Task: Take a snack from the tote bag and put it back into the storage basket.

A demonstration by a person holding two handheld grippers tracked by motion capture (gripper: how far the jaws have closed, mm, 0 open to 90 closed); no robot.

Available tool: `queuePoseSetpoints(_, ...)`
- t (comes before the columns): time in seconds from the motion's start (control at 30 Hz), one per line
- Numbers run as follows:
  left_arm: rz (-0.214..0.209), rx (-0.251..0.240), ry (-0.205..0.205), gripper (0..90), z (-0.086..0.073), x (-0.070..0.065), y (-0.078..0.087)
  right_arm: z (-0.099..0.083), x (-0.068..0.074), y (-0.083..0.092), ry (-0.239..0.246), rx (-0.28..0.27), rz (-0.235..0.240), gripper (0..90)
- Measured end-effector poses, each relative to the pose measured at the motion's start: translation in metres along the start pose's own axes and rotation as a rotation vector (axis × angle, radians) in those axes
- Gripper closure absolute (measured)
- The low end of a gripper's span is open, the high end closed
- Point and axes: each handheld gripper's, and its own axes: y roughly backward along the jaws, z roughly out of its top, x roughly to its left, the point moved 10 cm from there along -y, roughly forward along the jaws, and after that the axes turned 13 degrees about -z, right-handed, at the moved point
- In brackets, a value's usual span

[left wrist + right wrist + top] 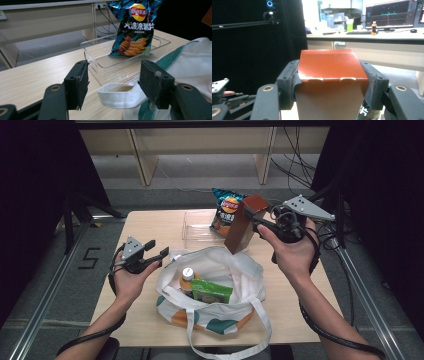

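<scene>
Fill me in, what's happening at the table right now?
A person is working with a gripper in each hand. The right gripper has its jaws clamped on a brown box, held tilted in the air above the open tote bag. The bag holds a bottle and a green packet. The left gripper sits open beside the bag's rim, holding nothing. A chip bag stands in the clear tray behind.

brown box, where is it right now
In the high view the brown box is held off the table in the right gripper, right of centre, above the tote bag and just in front of the chip bag.
</scene>
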Motion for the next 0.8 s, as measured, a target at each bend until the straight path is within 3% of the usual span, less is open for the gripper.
queuePoseSetpoints(0.47, 0.002, 0.0, 0.003, 39.6, 0.0, 0.001, 0.001, 0.001, -0.011, -0.027, 0.035, -0.007, -0.051, 40.0)
queuePoseSetpoints(0.8, -0.002, -0.001, 0.002, 39.6, 0.0, 0.0, 0.0, 0.001, -0.021, -0.046, 0.032, -0.004, -0.106, 40.1)
